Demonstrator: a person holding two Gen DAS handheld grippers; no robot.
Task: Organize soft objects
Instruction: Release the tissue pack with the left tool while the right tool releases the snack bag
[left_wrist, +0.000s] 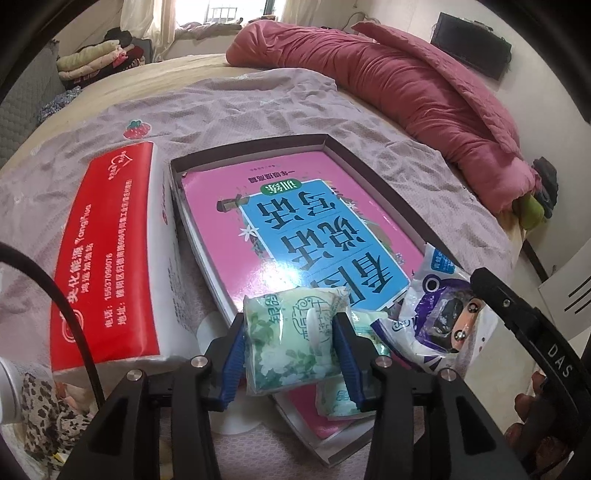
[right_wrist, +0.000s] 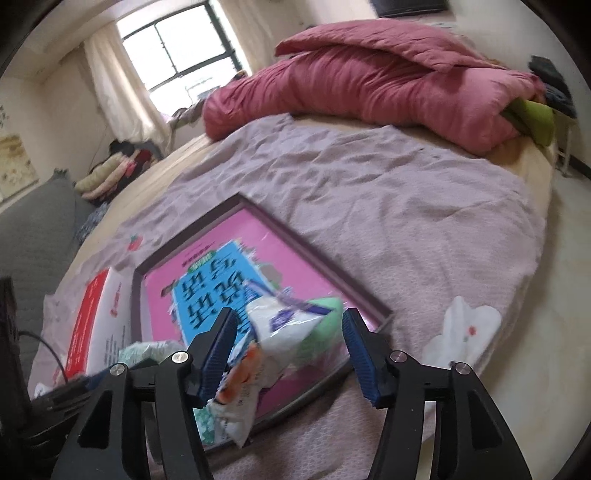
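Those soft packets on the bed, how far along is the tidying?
Done: one green packet lies in the tray. In hand: the left gripper holds a green tissue pack; the open right gripper has a white-purple bag loose between its jaws. Left: the big red pack beside the tray.

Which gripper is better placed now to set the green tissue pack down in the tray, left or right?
Left, probably. The left gripper has the green tissue pack between its fingers, already above the tray. The right gripper stands open over the white snack bag.
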